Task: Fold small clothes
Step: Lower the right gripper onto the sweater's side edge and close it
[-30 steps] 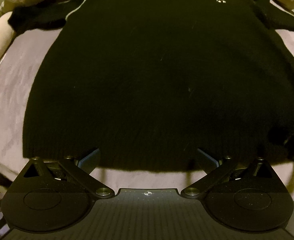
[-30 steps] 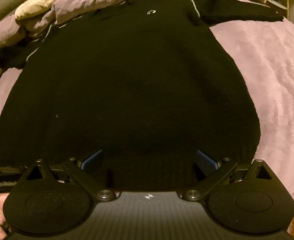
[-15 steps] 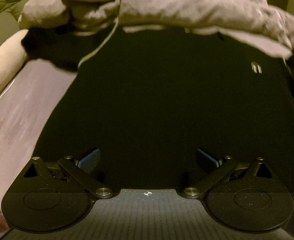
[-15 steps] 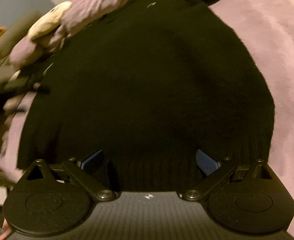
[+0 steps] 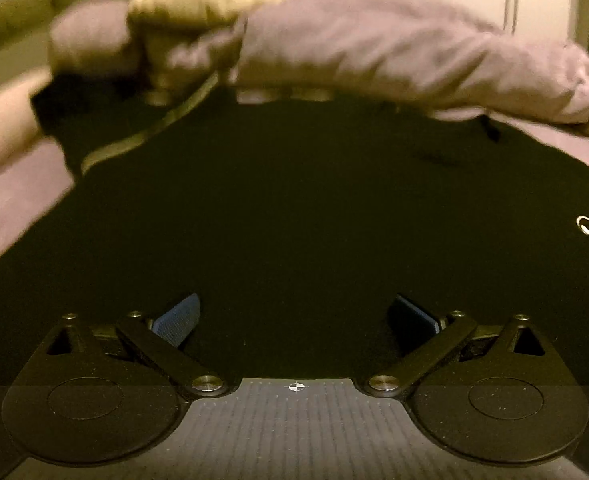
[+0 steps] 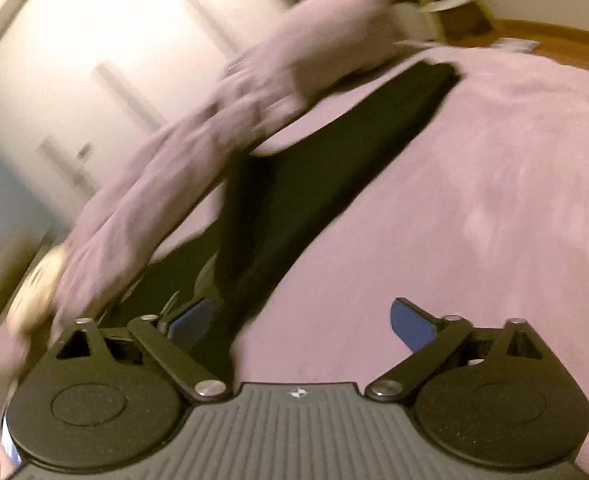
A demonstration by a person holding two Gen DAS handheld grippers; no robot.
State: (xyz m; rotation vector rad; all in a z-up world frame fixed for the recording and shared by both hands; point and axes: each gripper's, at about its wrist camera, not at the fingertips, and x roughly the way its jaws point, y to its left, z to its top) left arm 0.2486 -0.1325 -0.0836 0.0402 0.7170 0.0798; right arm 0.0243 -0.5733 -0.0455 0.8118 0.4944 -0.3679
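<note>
Sweater point(image 5: 294, 220): black knit, spread flat on lilac bed point(image 6: 474, 200), ready for folding.
Sleeve point(image 6: 374, 132): stretches toward 1 o'clock.
Left claw point(image 5: 294, 316): wide open, empty, over body.
Right claw point(image 6: 298, 320): wide open, empty, near sleeve base, likely for grabbing.

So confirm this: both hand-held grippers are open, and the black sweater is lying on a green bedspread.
Not quite. The bedspread is purple, not green, as the right wrist view shows plainly. The rest holds: the left hand-held gripper and the right hand-held gripper are both open, and the black sweater lies on that bedspread.
</note>
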